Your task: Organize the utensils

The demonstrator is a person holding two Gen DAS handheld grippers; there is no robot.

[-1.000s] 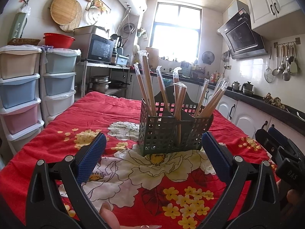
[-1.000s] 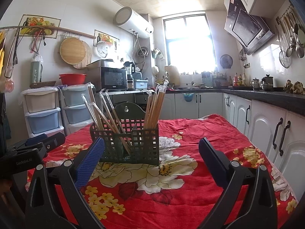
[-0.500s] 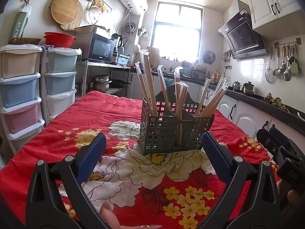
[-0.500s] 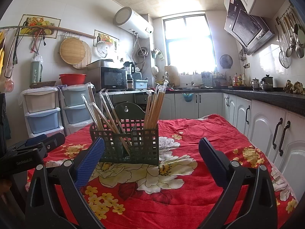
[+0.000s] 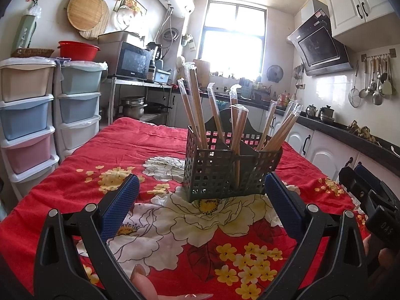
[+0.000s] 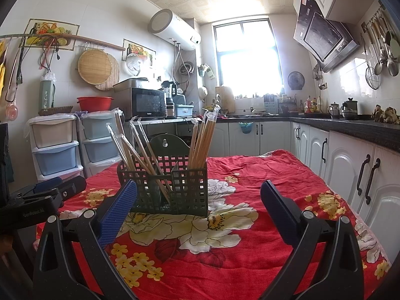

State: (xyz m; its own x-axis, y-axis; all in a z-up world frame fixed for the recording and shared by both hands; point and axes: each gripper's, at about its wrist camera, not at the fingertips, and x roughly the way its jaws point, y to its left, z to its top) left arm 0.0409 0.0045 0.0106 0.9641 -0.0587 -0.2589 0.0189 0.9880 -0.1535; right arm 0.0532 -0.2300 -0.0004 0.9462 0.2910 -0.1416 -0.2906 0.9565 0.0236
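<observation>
Comparing this moment with the views from a second ago shows almost no change: the utensil caddy [image 5: 231, 168] sits slightly higher and closer in the left wrist view, which points to a small advance or tilt of the left gripper [image 5: 200, 205]. The right wrist view is practically identical. No utensil has moved. Judged from this, the sorting looks finished or paused, since nothing lies loose on the visible cloth.

Gripper state:
- Left gripper: jaws spread wide, empty, aimed at the caddy from the near edge of the table [image 5: 62, 192]. Its blue pads [image 5: 117, 208] are clear of the mesh.
- Right gripper [image 6: 198, 208]: jaws spread wide, empty. The caddy stands beyond its left pad, toward the table's left side in that view.

Container and contents:
- The caddy is a dark green mesh basket with an arched hanging tab at the back. It stands upright on the red floral cloth, near the middle of the table and away from all edges.
- Internal dividers split it into compartments; the exact count cannot be confirmed.
- Wrapped chopsticks [image 5: 197, 110] stand in several compartments, in clear sleeves, tips up.
- In the right wrist view, one bundle [image 6: 201, 141] stands nearly upright in the right-hand compartment; the others [image 6: 135, 147] lean and fan out to the left.
</observation>
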